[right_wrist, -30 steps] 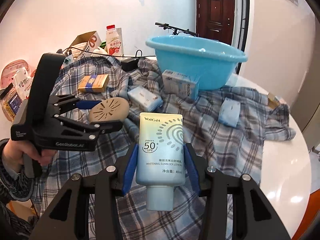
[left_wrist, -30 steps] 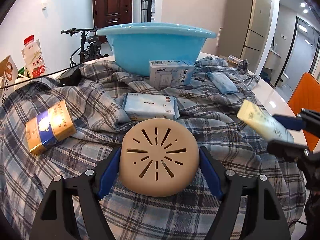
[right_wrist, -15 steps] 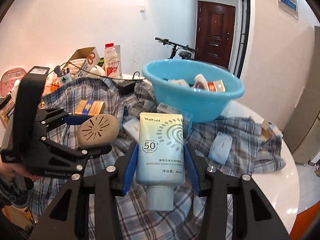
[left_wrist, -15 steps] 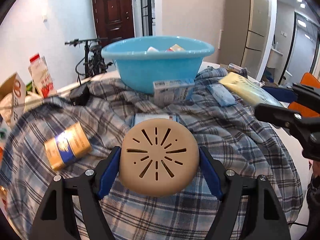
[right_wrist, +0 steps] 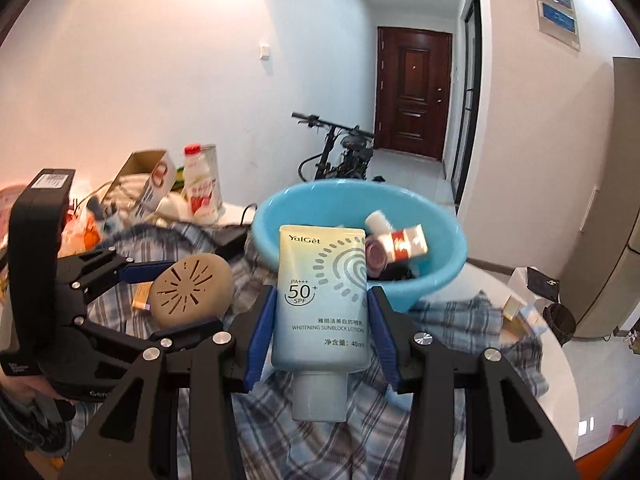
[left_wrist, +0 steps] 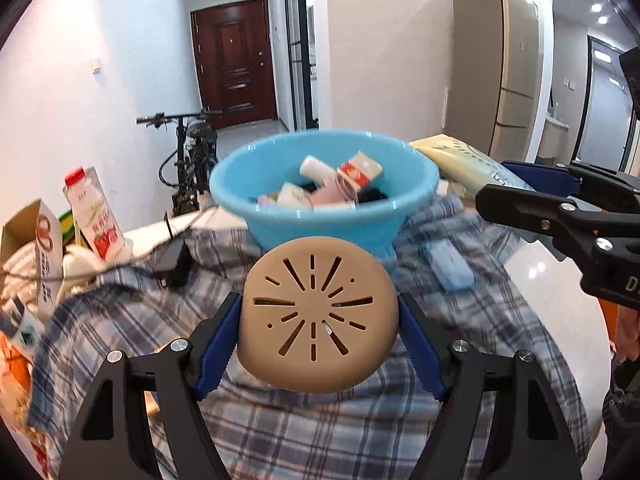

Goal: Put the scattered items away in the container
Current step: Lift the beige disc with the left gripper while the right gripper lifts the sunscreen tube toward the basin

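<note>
left wrist: one basin point(left_wrist: 416, 184), two tongs point(left_wrist: 318, 320) point(left_wrist: 516, 184).

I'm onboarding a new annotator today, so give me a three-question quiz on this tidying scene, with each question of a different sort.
1. True or false: the left hand-held gripper is clamped on a tan round slotted disc.
2. Multiple choice: what does the right hand-held gripper hold? A) a milk carton B) a sunblock tube C) a blue tissue pack
3. Fill in: the blue basin is not empty; among the things in it is a red and white ____.

Key: 1 true; 2 B; 3 box.
</note>
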Demonstrator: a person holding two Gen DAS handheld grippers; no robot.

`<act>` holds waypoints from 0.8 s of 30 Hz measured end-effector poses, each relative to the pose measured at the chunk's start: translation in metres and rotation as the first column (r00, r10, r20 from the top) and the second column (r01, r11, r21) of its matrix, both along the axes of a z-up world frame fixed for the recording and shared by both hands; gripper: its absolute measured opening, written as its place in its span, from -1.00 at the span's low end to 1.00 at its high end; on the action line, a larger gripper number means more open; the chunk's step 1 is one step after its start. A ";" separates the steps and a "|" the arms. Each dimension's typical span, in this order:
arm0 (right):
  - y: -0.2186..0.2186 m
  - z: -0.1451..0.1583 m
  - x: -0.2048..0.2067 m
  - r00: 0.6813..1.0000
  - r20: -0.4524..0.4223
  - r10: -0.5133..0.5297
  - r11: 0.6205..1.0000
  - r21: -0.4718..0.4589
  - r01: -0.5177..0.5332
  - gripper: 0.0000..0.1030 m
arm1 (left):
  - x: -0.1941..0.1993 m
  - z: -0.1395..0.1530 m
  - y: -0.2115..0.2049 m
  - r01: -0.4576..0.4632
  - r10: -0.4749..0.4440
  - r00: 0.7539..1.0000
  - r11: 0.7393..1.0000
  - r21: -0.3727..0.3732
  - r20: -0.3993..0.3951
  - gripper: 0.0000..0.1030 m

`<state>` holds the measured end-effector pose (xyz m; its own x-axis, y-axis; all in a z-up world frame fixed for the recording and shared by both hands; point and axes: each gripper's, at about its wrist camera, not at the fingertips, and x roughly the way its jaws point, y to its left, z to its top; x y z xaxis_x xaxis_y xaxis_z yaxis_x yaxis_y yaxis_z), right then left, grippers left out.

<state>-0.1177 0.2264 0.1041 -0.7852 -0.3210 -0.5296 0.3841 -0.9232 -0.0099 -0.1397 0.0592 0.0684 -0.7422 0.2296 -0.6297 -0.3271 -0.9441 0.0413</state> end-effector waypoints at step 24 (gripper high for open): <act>0.024 0.042 -0.121 0.986 -0.044 -0.158 0.971 -0.188 0.147 -0.13 | -0.140 0.064 0.025 -0.048 0.055 0.991 0.997 0.066 -0.121 0.52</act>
